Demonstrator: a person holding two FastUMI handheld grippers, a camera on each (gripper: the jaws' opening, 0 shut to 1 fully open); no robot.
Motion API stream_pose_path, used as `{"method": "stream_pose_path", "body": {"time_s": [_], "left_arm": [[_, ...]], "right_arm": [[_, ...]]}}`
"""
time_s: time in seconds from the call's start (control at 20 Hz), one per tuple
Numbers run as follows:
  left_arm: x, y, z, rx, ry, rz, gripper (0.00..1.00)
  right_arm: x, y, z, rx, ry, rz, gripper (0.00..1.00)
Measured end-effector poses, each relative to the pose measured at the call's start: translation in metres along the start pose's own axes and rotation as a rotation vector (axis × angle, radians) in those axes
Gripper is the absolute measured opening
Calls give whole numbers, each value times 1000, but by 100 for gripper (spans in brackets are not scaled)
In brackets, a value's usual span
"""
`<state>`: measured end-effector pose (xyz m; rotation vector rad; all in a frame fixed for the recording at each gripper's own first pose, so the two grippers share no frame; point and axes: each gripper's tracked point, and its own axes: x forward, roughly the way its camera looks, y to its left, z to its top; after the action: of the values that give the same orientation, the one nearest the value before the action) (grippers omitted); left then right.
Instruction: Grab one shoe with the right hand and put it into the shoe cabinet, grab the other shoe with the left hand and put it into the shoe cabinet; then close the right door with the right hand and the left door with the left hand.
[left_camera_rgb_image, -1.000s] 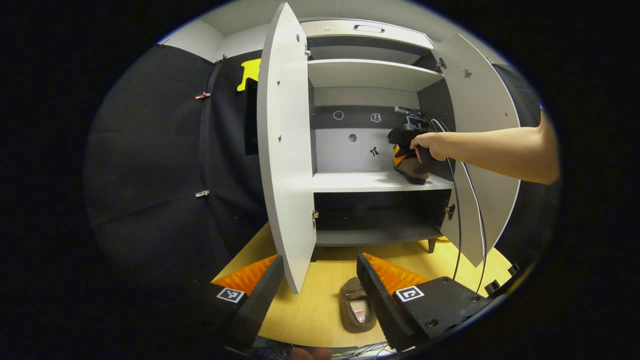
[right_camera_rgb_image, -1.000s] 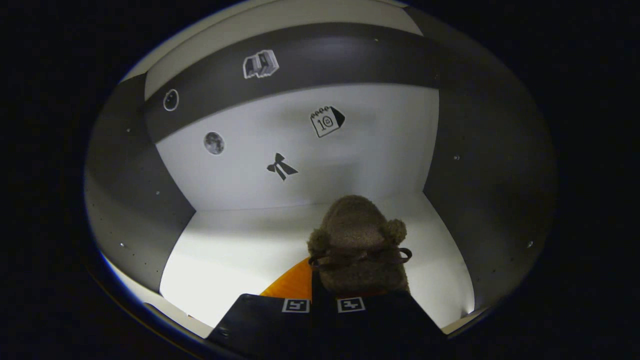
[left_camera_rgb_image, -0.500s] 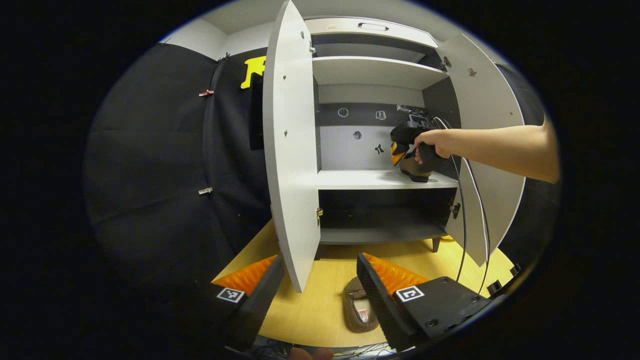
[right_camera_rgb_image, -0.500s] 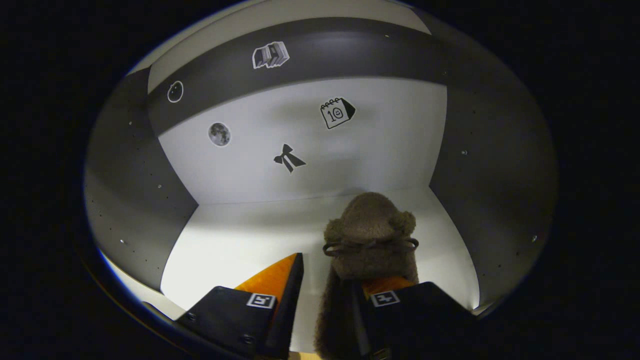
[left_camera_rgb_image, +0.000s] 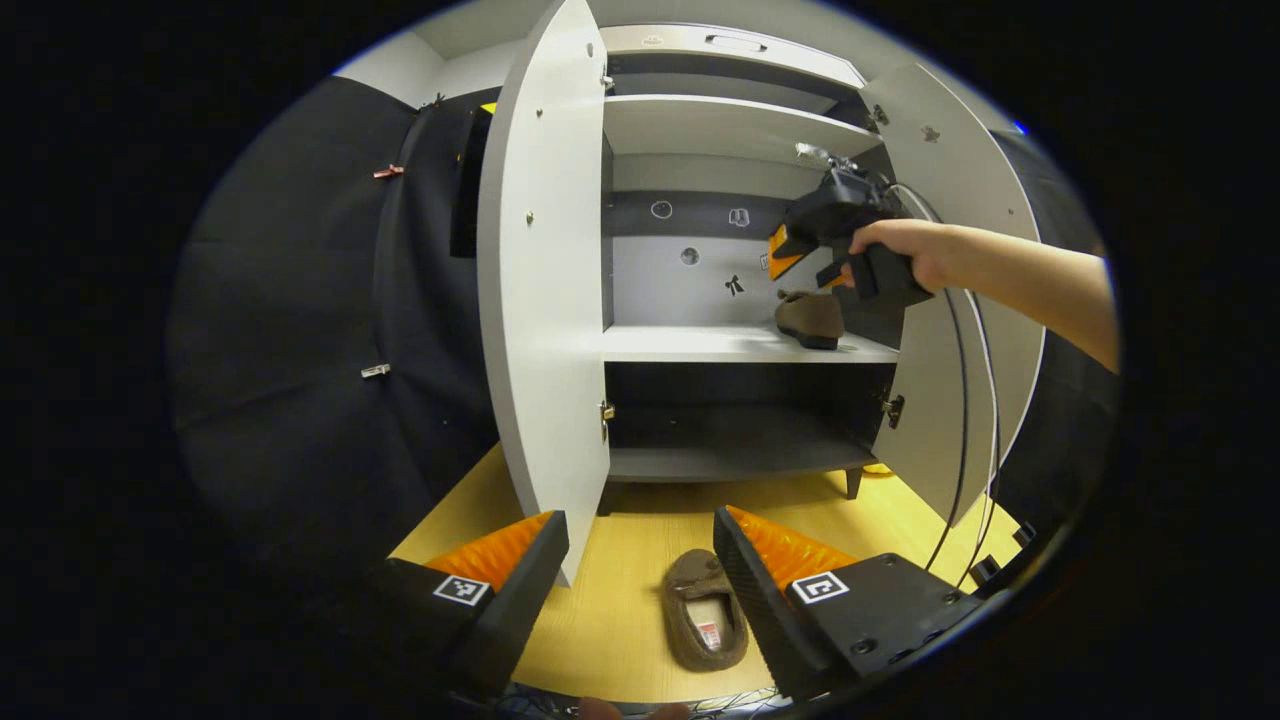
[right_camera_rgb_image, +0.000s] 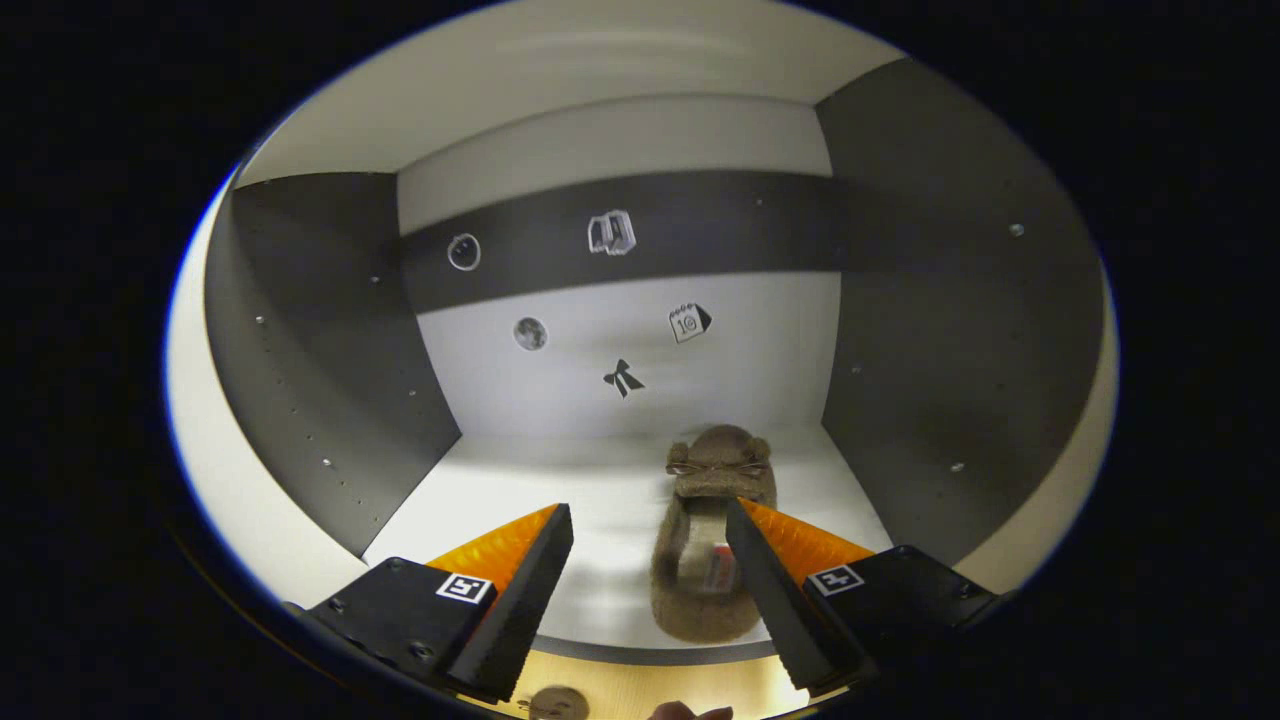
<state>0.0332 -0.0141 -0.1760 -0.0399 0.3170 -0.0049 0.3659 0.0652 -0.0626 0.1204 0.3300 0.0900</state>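
Observation:
One brown fuzzy shoe (right_camera_rgb_image: 710, 545) (left_camera_rgb_image: 810, 318) rests on the white middle shelf (left_camera_rgb_image: 700, 345) of the shoe cabinet, toe toward the back wall. My right gripper (right_camera_rgb_image: 650, 570) (left_camera_rgb_image: 815, 255) hangs open just above and in front of it, touching nothing. The other brown shoe (left_camera_rgb_image: 705, 620) lies on the yellow floor in front of the cabinet. My left gripper (left_camera_rgb_image: 640, 590) is open above the floor, the shoe showing between its fingers farther off. The left door (left_camera_rgb_image: 545, 290) and right door (left_camera_rgb_image: 960, 300) both stand wide open.
A person's forearm (left_camera_rgb_image: 1010, 285) reaches in from the right, with cables (left_camera_rgb_image: 965, 420) hanging below it. A dark lower shelf (left_camera_rgb_image: 735, 445) sits under the white one, and another white shelf (left_camera_rgb_image: 720, 125) above. Black cloth (left_camera_rgb_image: 300, 330) hangs left of the cabinet.
My right gripper let go of the shoe, opened, and drew back and up out of the cabinet; the shoe stays on the shelf. My left gripper stayed open and shifted slightly.

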Motion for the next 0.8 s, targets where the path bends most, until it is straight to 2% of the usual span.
{"method": "stream_pose_path", "body": {"time_s": [0.25, 0.5, 0.55, 0.8], "left_arm": [[18, -4, -38, 44, 49, -34, 93], [41, -27, -98, 58, 179, -121, 92], [47, -32, -115, 50, 205, -132, 89], [89, -25, -182, 22, 337, -83, 79]], "right_arm": [[-83, -6, -9, -1, -159, -9, 98], [-159, -18, -35, -15, -258, -24, 98], [-174, -22, -39, -19, -269, -31, 98], [-236, -39, -46, -44, -311, -45, 98]]}}
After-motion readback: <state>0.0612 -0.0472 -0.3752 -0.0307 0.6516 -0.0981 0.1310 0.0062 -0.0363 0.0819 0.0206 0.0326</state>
